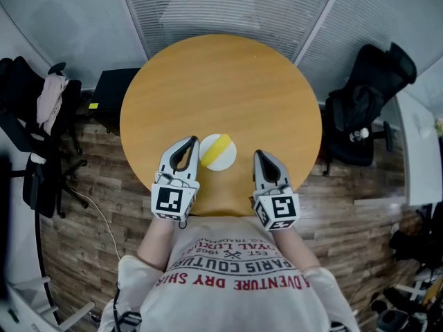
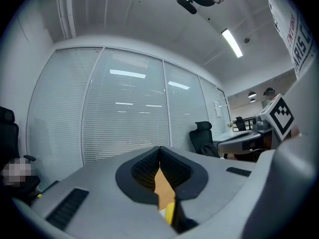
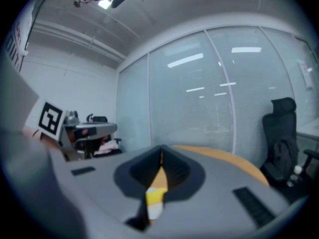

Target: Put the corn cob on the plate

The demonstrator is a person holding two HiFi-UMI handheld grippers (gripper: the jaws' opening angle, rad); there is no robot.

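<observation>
Yellow corn cob [image 1: 220, 147] on round white plate [image 1: 223, 162]; left gripper [image 1: 188, 141], right gripper [image 1: 260, 154] closed, empty; risk: rolling off if nudged.

left gripper [image 1: 187, 142]: is pointing forward, away from the torso [image 1: 235, 282], about level; is sitting left of the body's midline
left jaws: are closing fully, tips meeting along one line in the left gripper view
left marker cube [image 1: 173, 200]: is riding at the rear of the gripper, top face turned up to the head camera
left forearm [image 1: 156, 238]: is reaching forward from the sleeve, bare, elbow tucked near the body
right gripper [image 1: 261, 155]: is pointing forward, tipped slightly down, roughly parallel to the left one, well apart from it
right jaws: are pressing together, tips touching
right marker cube [image 1: 278, 211]: is facing up
right forearm [image 1: 299, 239]: is reaching forward, mirroring the left
</observation>
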